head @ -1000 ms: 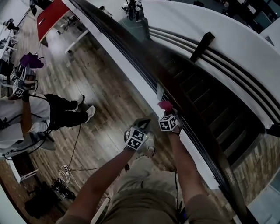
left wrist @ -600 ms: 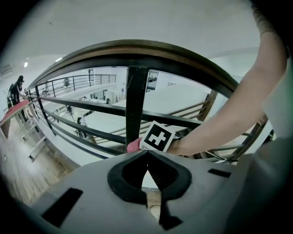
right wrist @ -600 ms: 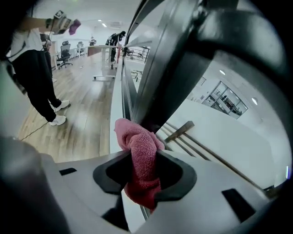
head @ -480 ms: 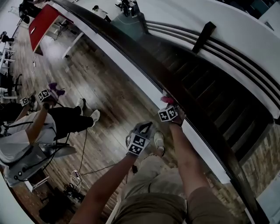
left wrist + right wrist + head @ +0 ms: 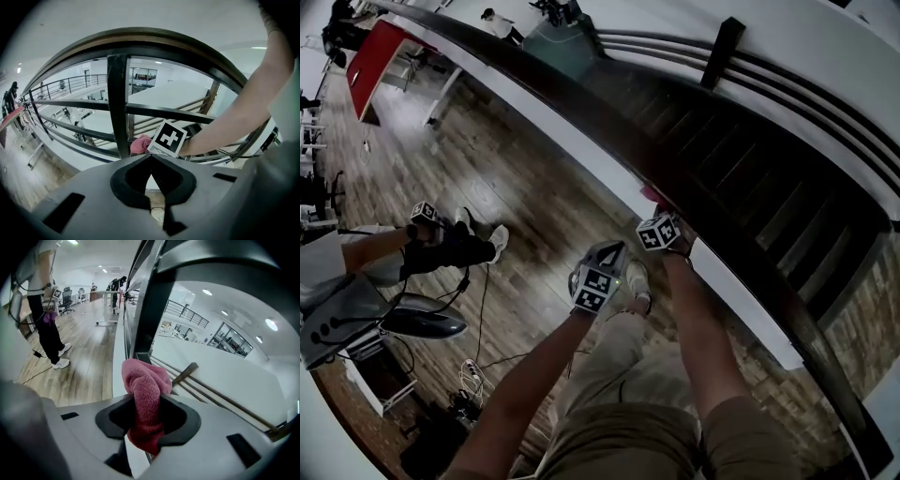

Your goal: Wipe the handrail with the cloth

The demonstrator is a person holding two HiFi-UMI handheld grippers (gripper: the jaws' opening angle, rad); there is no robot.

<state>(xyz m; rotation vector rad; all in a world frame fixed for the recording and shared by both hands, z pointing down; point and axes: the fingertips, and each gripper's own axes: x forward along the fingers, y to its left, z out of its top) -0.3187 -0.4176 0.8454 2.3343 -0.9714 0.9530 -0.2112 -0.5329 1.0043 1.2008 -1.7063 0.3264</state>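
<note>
**Pink cloth pinched at the handrail**

Right gripper (image 5: 146,411): jaws clamped on a pink terry cloth (image 5: 144,378), bunched above the pads and hanging in a fold below them. Cloth held right up against the near side of the dark, curving handrail (image 5: 562,89); actual contact not clear from any view.

Left gripper (image 5: 151,176): jaws closed tip to tip, nothing between them. Held just short of the handrail on its floor side, close beside the right gripper and pointing toward the railing.

Directly under the handrail, a black upright post (image 5: 118,103) crossed by dark horizontal bars. On the far side of the handrail, a dark staircase (image 5: 750,187) dropping away beside a white wall.

On the near side of the handrail, a wooden plank floor (image 5: 516,187) with a white shoe (image 5: 637,281) of the person holding the grippers. Farther back from the handrail, another person (image 5: 441,251) in dark trousers, carrying a marker cube. Far along the handrail, toward its upper end in the head view, a red table (image 5: 375,52).
</note>
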